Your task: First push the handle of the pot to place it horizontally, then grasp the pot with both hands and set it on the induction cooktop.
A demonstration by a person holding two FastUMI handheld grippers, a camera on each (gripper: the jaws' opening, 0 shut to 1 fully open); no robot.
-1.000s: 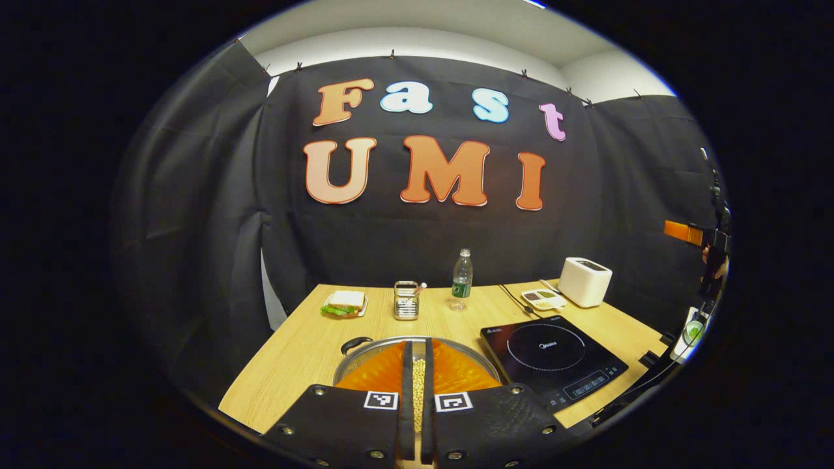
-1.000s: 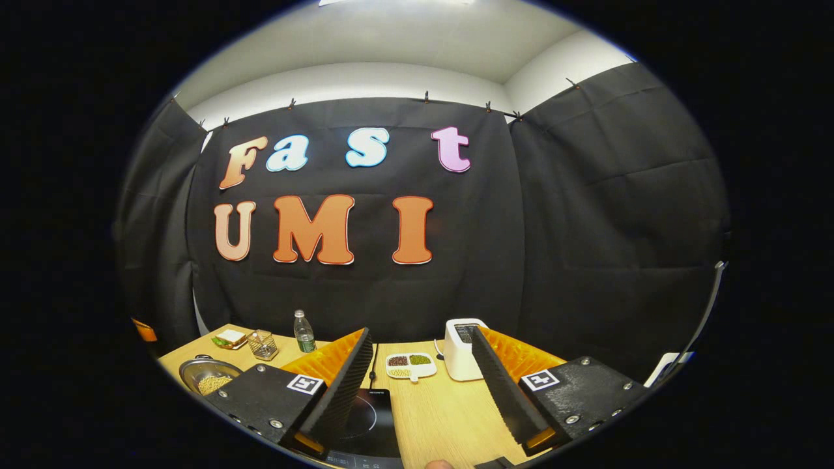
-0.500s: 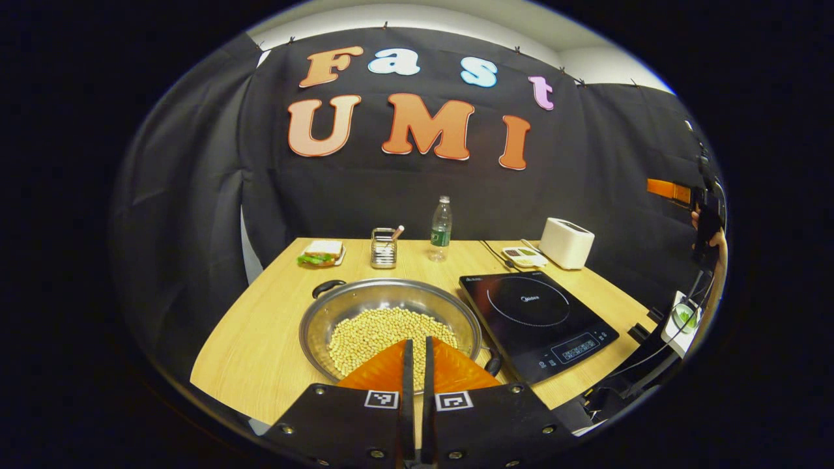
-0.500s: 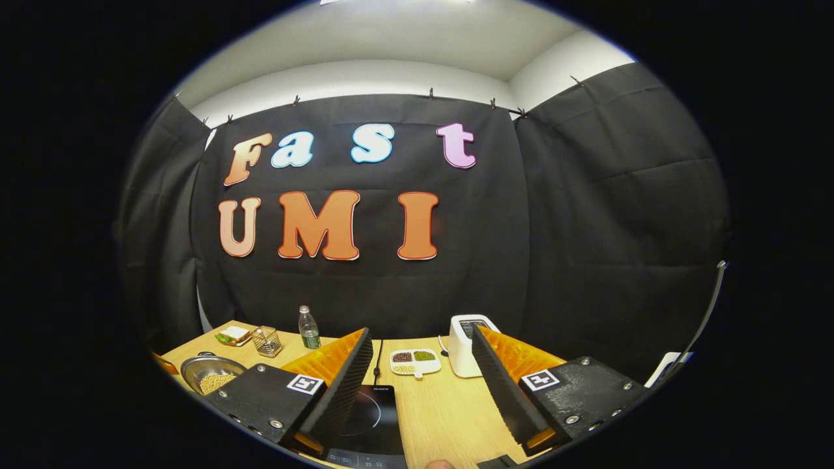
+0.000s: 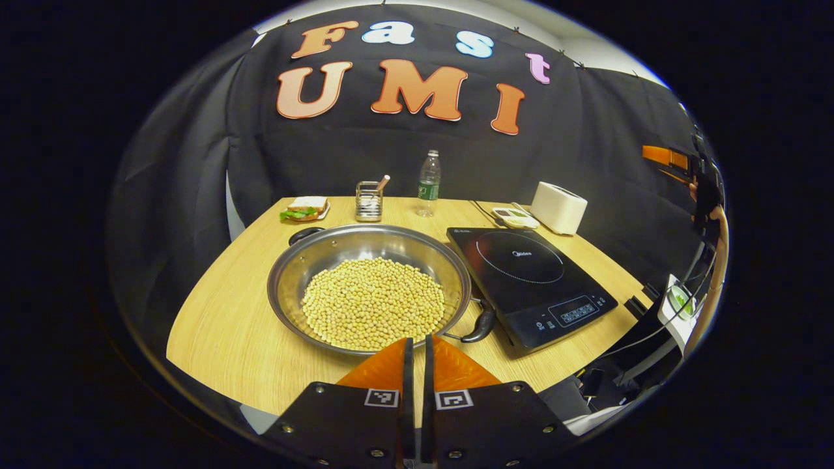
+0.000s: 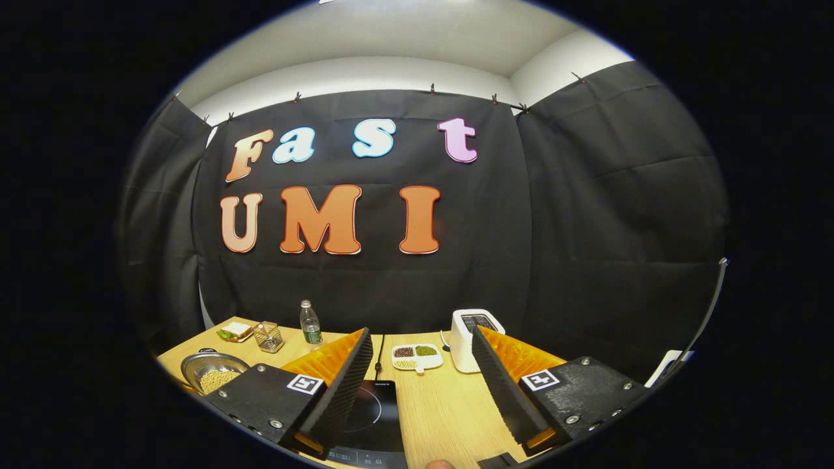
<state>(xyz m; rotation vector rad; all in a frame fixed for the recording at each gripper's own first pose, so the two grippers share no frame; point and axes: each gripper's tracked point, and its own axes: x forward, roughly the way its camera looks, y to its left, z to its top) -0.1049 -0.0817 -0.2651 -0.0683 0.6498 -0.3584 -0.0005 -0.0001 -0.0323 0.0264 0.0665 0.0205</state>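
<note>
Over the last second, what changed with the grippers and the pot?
The left gripper pulled up and back from the pot, fingers closed throughout, so the whole pot and its beans now show; it holds nothing. The right gripper stayed open, hovering near the induction cooktop with only slight drift. Pot, cooktop and the rest of the table did not move.

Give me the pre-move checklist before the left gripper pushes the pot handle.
1. Left gripper shut for pushing: ok, fingers together.
2. Pot on the table, beside the induction cooktop: ok.
3. Near handle reachable: ok, unobstructed, just ahead to the right.
4. Handles horizontal: not ok, they lie diagonally.
5. Cooktop surface free: ok.
6. Right gripper open for the later grasp: ok, held above the cooktop.
</note>
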